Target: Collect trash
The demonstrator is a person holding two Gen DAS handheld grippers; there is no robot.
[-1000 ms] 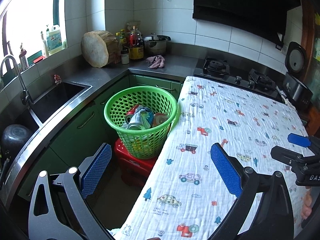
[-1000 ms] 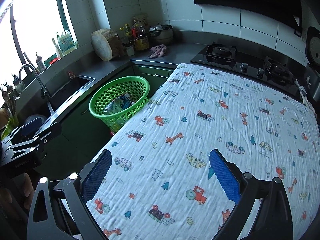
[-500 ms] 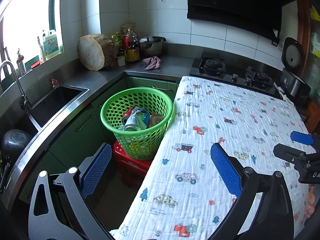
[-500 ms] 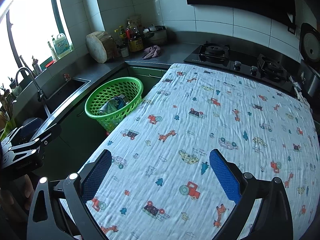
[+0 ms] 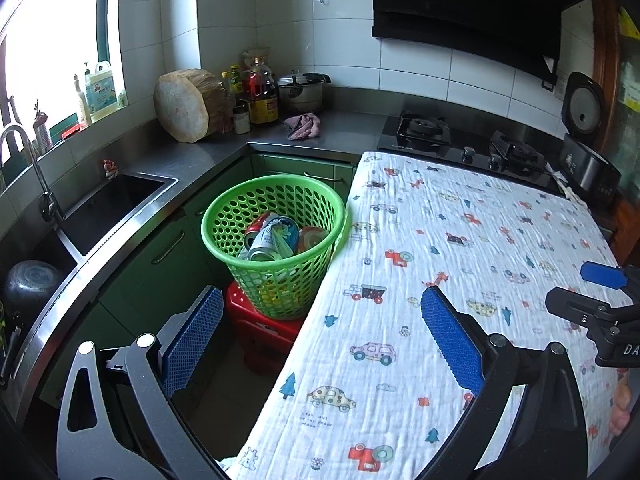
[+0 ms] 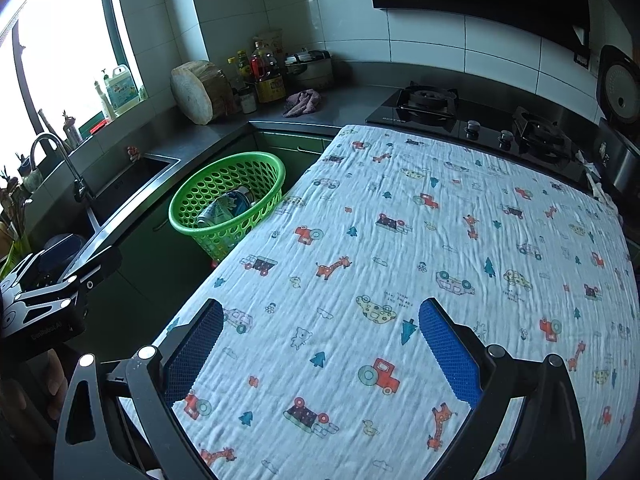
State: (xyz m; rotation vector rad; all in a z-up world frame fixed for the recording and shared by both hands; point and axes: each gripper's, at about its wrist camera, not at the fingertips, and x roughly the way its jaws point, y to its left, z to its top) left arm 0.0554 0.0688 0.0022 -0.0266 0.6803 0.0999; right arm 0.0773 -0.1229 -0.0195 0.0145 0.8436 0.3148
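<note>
daylight from blown-out window (image 5: pixel 48 40) | dim right side | fisheye-bent edges

Left gripper (image 5: pixel 320 326) jaws wide apart, empty; right gripper (image 6: pixel 320 334) likewise.

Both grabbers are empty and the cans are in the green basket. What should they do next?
Probably just pull back and stop. The cans already sit in the green basket, the cloth on the table shows no trash, and the left gripper and right gripper are both open and hold nothing. The job looks finished.
</note>
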